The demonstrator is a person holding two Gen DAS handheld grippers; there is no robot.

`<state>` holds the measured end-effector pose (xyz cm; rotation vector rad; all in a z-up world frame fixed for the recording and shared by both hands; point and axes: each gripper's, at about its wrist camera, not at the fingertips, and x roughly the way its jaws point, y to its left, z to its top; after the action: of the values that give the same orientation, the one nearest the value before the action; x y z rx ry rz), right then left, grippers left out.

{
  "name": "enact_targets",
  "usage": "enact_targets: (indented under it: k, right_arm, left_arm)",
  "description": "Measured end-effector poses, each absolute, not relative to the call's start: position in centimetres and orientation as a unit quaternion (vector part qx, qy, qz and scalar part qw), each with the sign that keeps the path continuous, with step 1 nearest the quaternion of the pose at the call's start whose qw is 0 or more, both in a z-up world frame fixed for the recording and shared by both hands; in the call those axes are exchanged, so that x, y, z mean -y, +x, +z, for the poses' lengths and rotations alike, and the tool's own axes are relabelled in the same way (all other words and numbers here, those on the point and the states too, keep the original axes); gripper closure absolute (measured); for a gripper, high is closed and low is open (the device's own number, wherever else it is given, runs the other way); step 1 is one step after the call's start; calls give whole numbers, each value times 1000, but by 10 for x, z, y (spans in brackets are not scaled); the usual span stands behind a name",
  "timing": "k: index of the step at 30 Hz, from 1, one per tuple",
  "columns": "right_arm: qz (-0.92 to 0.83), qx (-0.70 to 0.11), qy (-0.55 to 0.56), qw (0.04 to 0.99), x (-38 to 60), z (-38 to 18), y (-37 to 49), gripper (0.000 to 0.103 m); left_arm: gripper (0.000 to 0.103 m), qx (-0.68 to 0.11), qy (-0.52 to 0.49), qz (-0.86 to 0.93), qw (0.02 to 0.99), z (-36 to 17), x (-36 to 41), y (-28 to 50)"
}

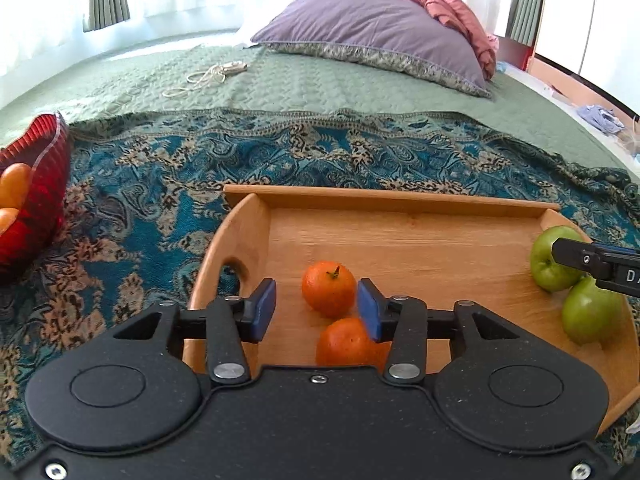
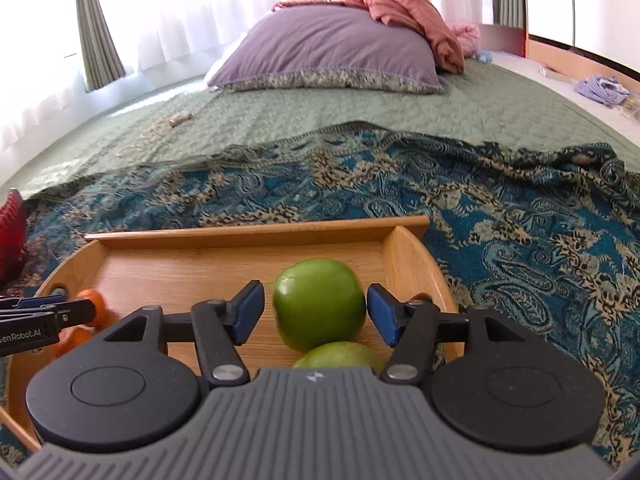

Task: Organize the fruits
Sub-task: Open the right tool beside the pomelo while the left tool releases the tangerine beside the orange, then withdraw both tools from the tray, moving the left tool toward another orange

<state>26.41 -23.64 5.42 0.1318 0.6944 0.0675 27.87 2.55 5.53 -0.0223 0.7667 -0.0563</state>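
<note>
At far left sat the red ribbed glass bowl (image 1: 38,184), already holding two orange fruits (image 1: 14,186), on the blue-and-tan paisley cloth (image 1: 152,208) spread over the bed. To its right lay the shallow wooden tray (image 1: 400,200). My left gripper (image 1: 316,310) hovered over the tray's left end, its blue-padded fingers (image 1: 264,308) standing wide on either side of the farther stemmed orange mandarin (image 1: 329,288); the right pad looked close to the fruit, though contact could not be confirmed. A second mandarin (image 1: 346,342) lay just behind it, apparently touching. Further right, my right gripper (image 2: 316,312) likewise stood wide around the farther round green apple (image 2: 319,304), with a second green apple (image 2: 340,354) just beneath it.

Judged risks: closing on either fruit could nudge its neighbour and set it rolling across the tray; smooth round skins might squirt from off-centre pads; the soft bed could let the tray tilt under pressure.
</note>
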Motion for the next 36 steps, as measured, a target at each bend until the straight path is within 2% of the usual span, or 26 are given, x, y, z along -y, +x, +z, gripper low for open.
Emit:
enact_targets:
  k: [5,10,14,30,36]
  right_arm:
    - [51,-313,55,947,236,69,236,22]
    - [74,-277,25,958,233,80,197,18]
    - [82,-258,21,962,233,80,165,16]
    - [105,-215,5,971,220,53,73,8]
    - [114,-202,5,973,217,44,55,2]
  left_arm:
    - [43,-341,2,-48,939,74,-26,242]
    - [40,-323,-4,-62,944,83,-27,201]
    - [34,-307,-12,-73,949,84,-27,167]
    - [25,-302,-5,-68,951,49,-18,90]
    - [24,-303,5,-69,950,38,-15,78]
